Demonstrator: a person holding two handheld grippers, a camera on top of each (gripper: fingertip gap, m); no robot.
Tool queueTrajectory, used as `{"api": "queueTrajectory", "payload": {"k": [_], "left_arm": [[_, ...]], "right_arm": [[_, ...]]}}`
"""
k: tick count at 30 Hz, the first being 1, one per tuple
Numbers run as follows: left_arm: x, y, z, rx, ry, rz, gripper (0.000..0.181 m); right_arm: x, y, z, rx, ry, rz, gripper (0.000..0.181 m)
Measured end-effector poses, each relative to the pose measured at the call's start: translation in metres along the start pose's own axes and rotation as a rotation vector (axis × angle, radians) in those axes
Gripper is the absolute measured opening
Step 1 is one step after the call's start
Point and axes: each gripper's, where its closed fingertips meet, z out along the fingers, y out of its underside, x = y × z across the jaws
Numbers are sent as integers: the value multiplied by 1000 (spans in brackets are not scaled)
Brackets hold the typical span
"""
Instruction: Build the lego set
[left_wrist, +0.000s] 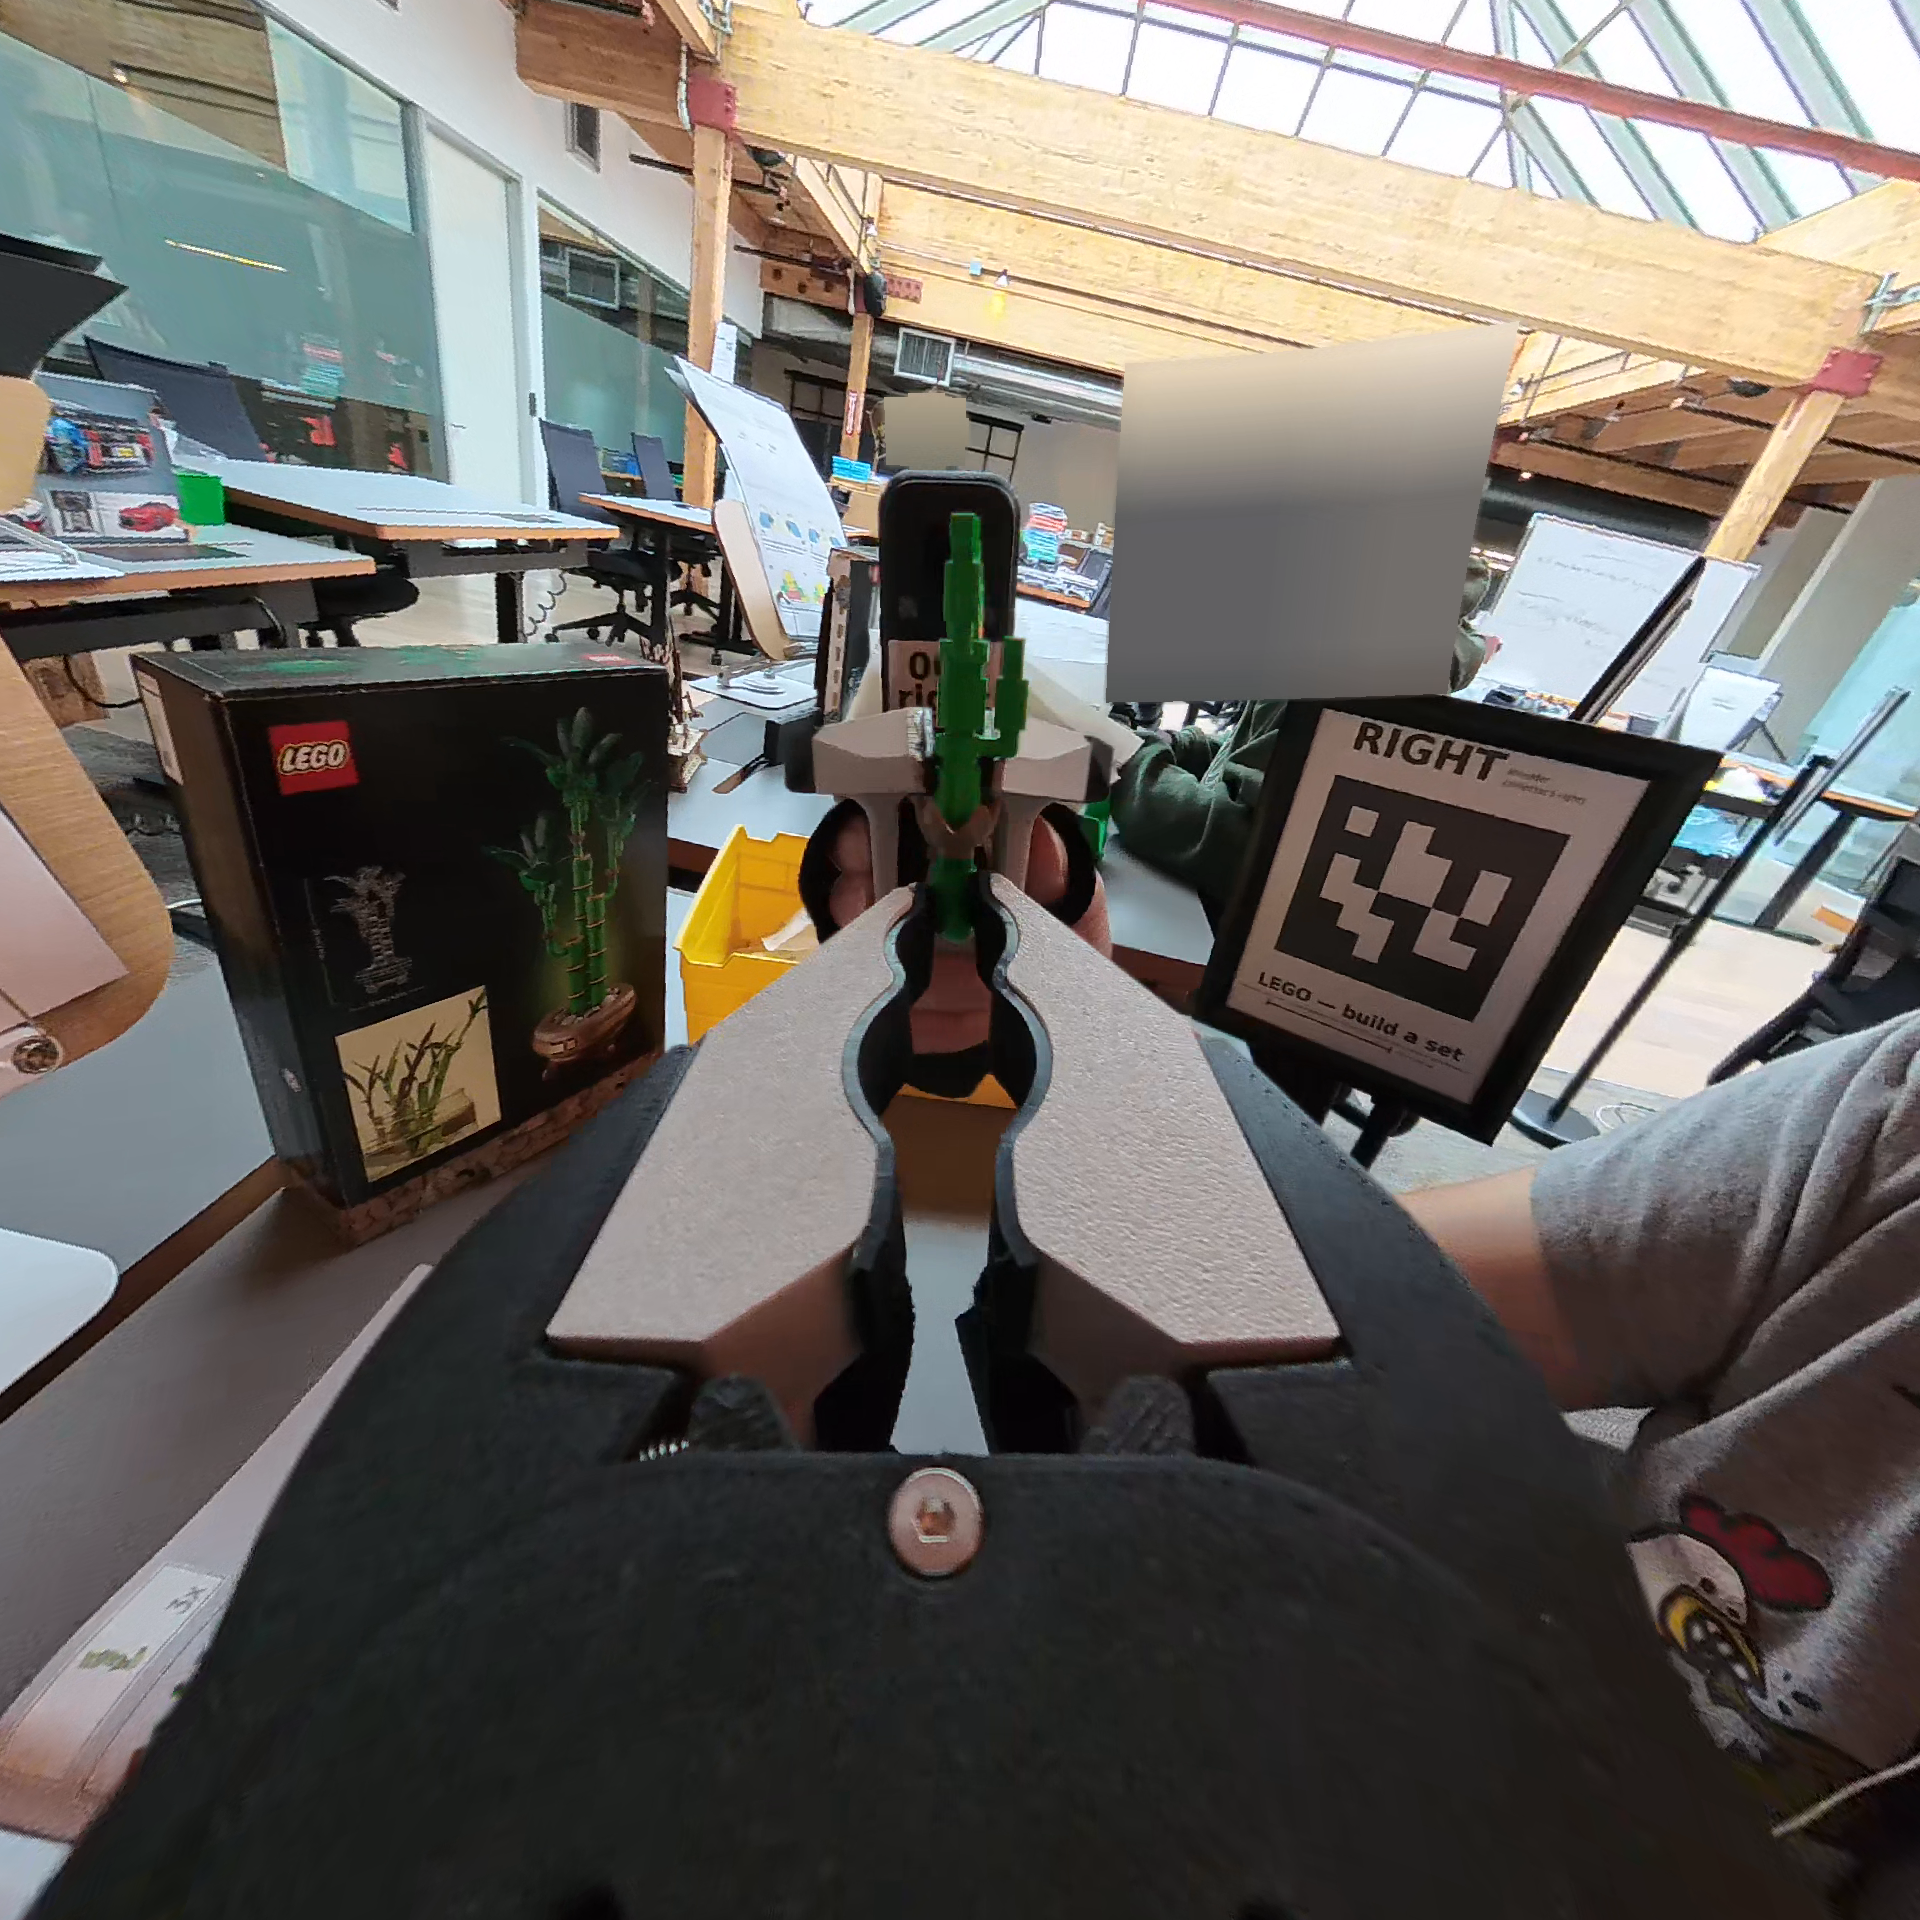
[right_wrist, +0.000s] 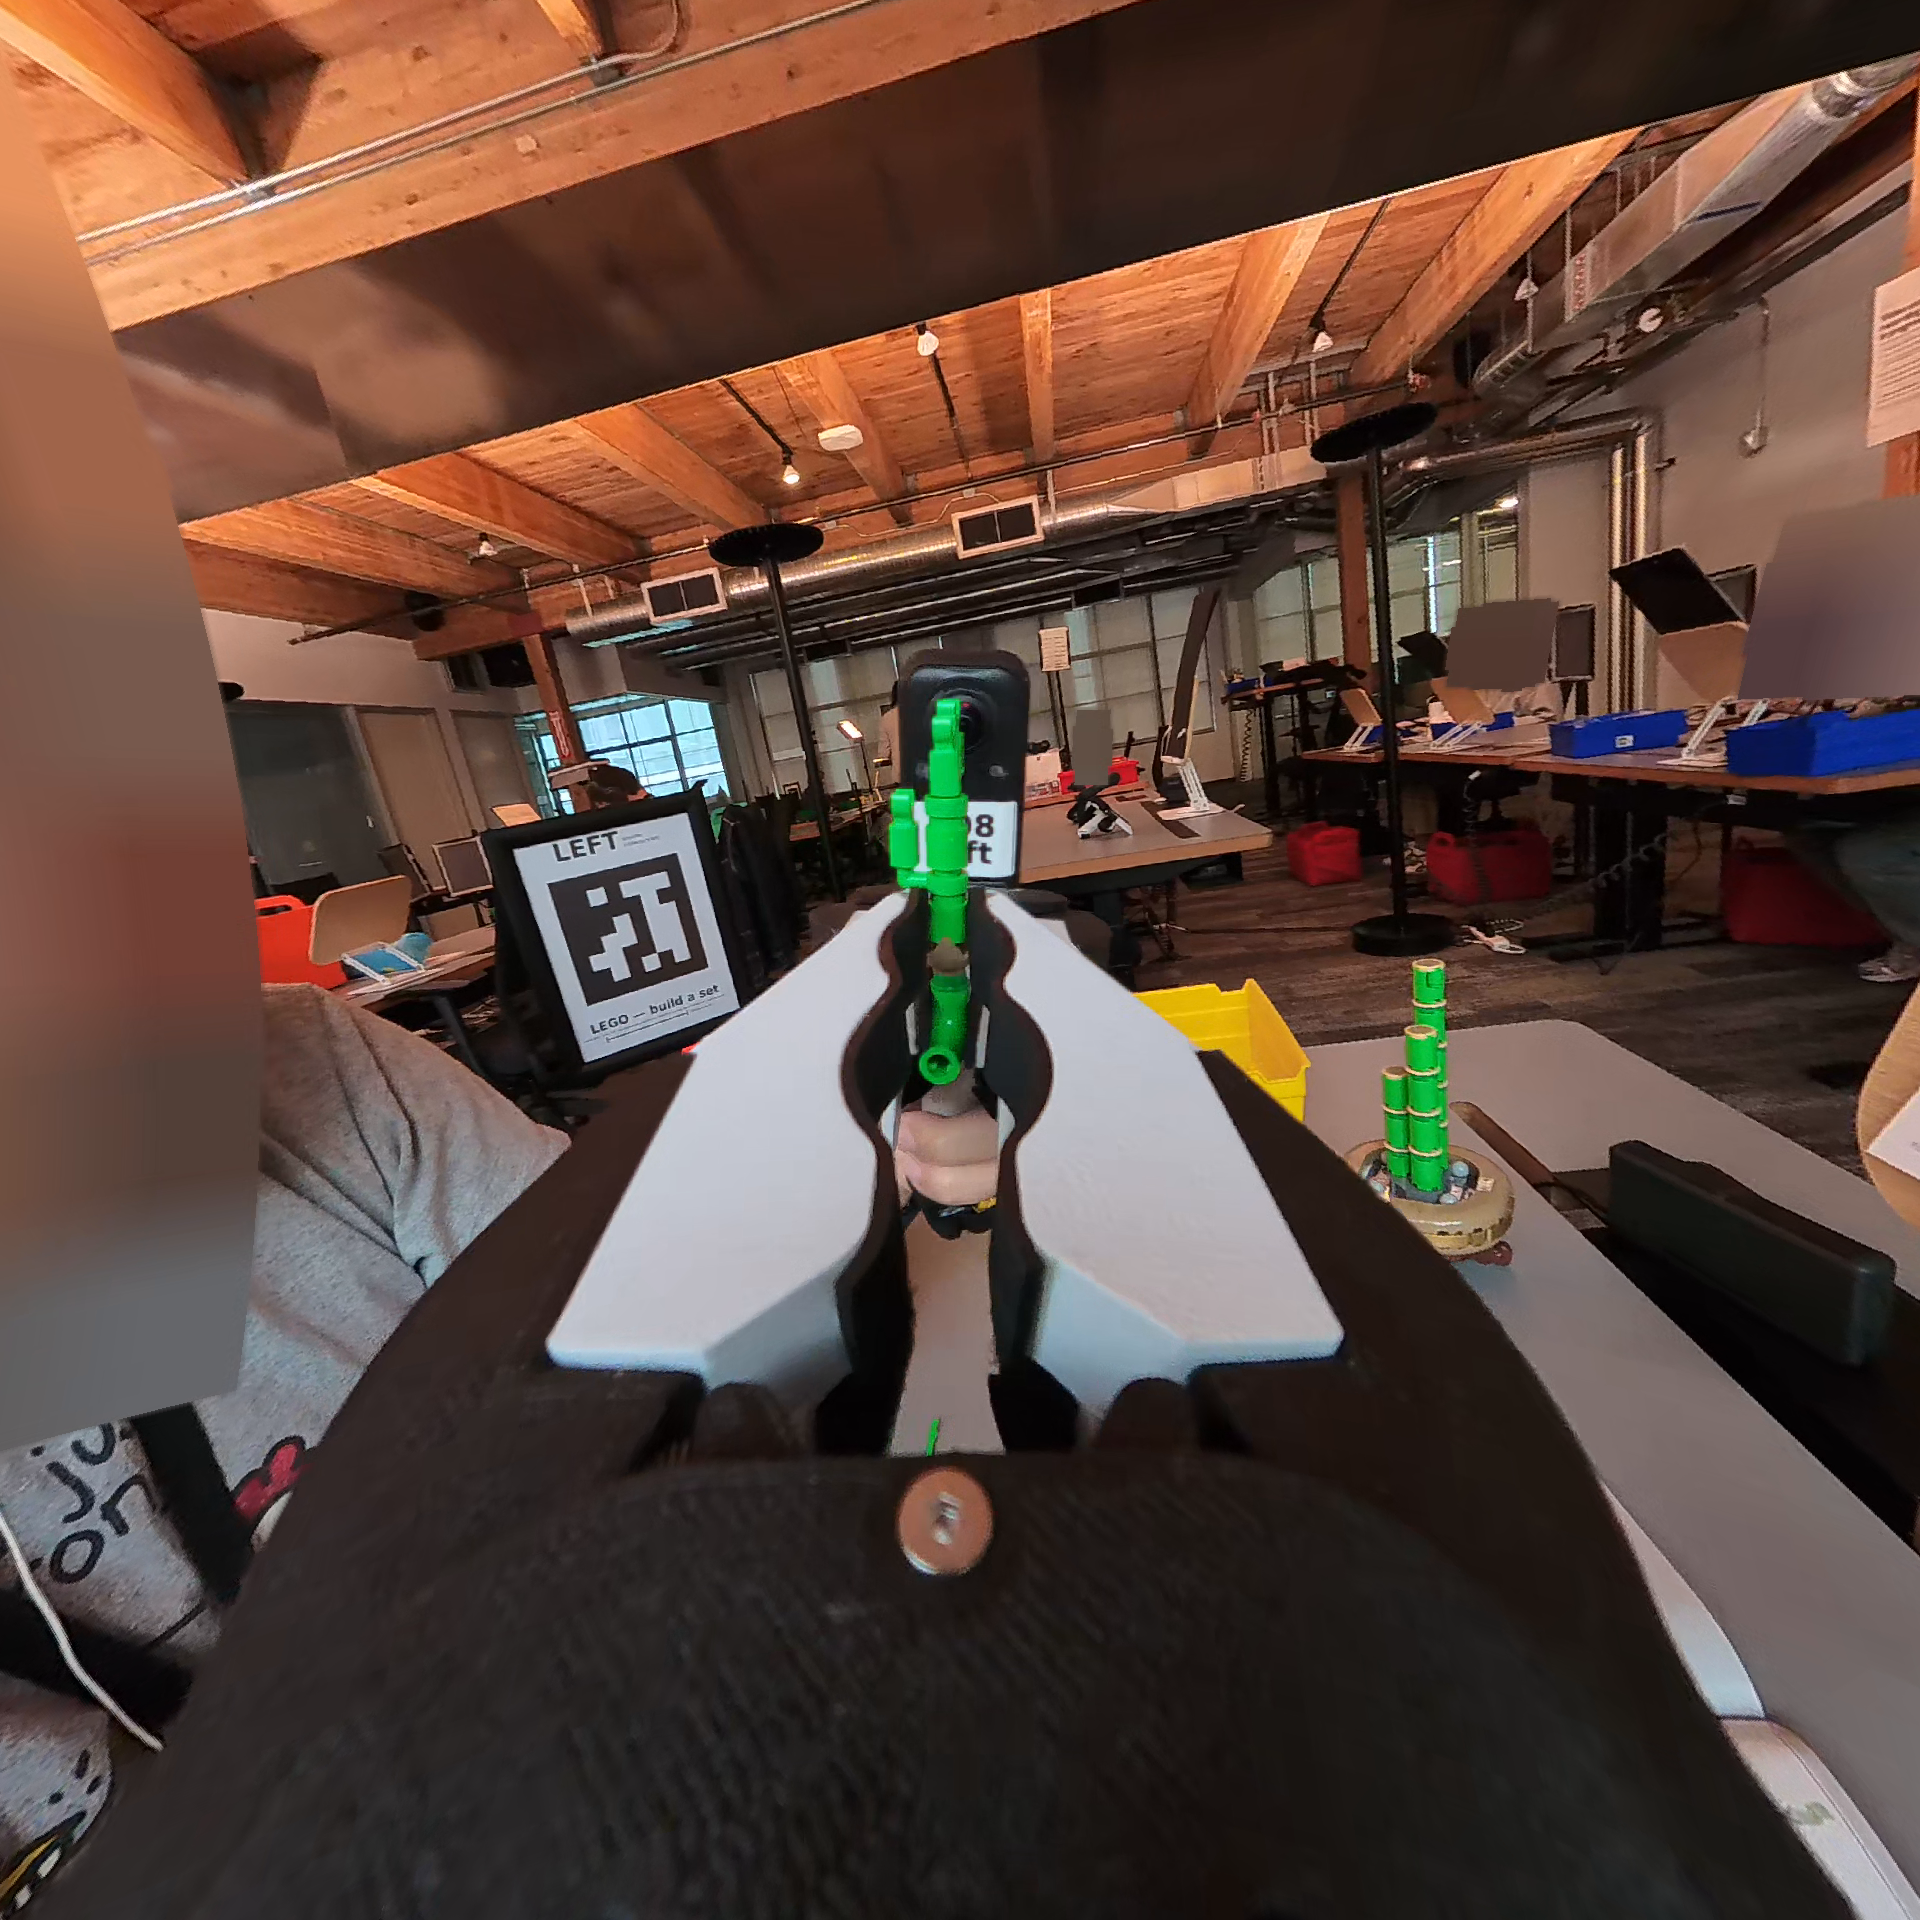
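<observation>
A slim green lego stalk (left_wrist: 961, 644) with a small side branch and a brown joint is held upright in the air between my two grippers, which face each other. My left gripper (left_wrist: 951, 909) is shut on its lower end. My right gripper (right_wrist: 943, 914) is shut on the stalk (right_wrist: 940, 831) around the brown joint, and it also shows facing me in the left wrist view (left_wrist: 951, 831). A partly built bamboo model (right_wrist: 1418, 1112), three green stems on a round tan base (right_wrist: 1439, 1226), stands on the grey table (right_wrist: 1662, 1403) to the right.
The black lego box (left_wrist: 416, 904) stands at the left, with a yellow bin (left_wrist: 732, 935) behind the grippers. A black-framed marker sign (left_wrist: 1434, 894) stands at the right, and another (right_wrist: 623, 925) at the left of the right wrist view. A person's grey sleeve (left_wrist: 1714, 1247) is close by. The tips of both grippers are at nearly the same place.
</observation>
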Motion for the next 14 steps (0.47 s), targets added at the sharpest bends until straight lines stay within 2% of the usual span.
{"api": "queueTrajectory", "payload": {"k": [1, 8, 11, 14], "left_arm": [[0, 0, 0, -2, -10, 6, 5], [0, -1, -1, -10, -37, 63, 6], [-2, -13, -11, 27, -90, 134, 27], [6, -28, -21, 102, -64, 141, 26]], "right_arm": [[0, 0, 0, 0, 2, -4, 3], [-1, -1, -2, 9, -17, 4, 4], [-1, -1, -2, 16, -34, 20, 4], [-8, -3, -2, 32, -88, 36, 4]]}}
